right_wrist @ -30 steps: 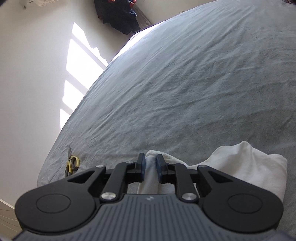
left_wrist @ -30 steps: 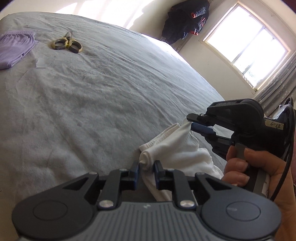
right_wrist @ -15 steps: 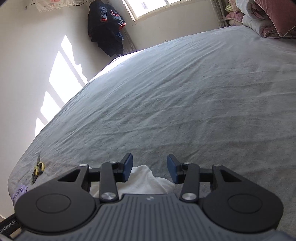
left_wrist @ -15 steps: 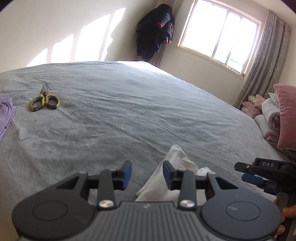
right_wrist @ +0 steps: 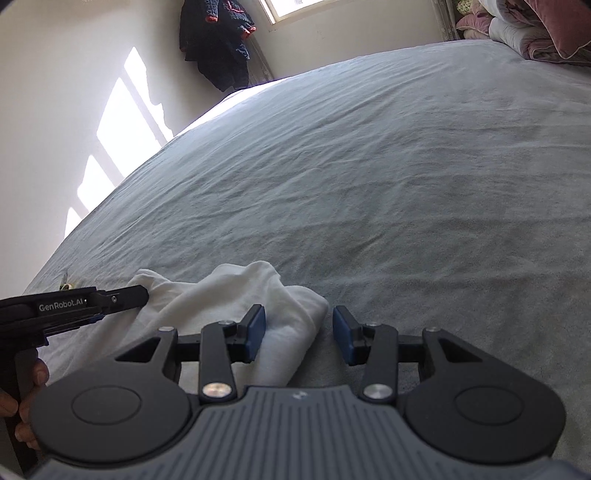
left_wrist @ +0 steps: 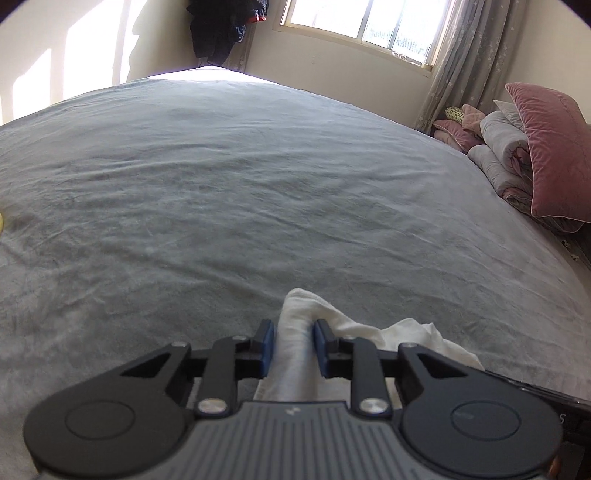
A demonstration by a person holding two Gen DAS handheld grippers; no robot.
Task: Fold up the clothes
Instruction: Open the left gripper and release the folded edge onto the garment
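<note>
While the white garment [left_wrist: 295, 332] lies bunched on the grey bed [left_wrist: 258, 192] near its front edge, the left gripper [left_wrist: 291, 345] has its jaws clenched on a rolled fold of the cloth, the blue pads pressing it from both sides. Seen from the right wrist, that same gripper comes in from the left and meets the garment's left end, with a hand [right_wrist: 26, 402] wrapped around its handle. The right gripper [right_wrist: 298, 334] has its jaws spread wide and released; the garment's right end sits between them, just beside the left pad and apart from the right one. Pink pillows and folded quilts [left_wrist: 532, 155] are stacked at the bed's far right corner. A dark coat [right_wrist: 214, 40] hangs on the wall beyond the bed's far edge, beside a window [left_wrist: 362, 26].
</note>
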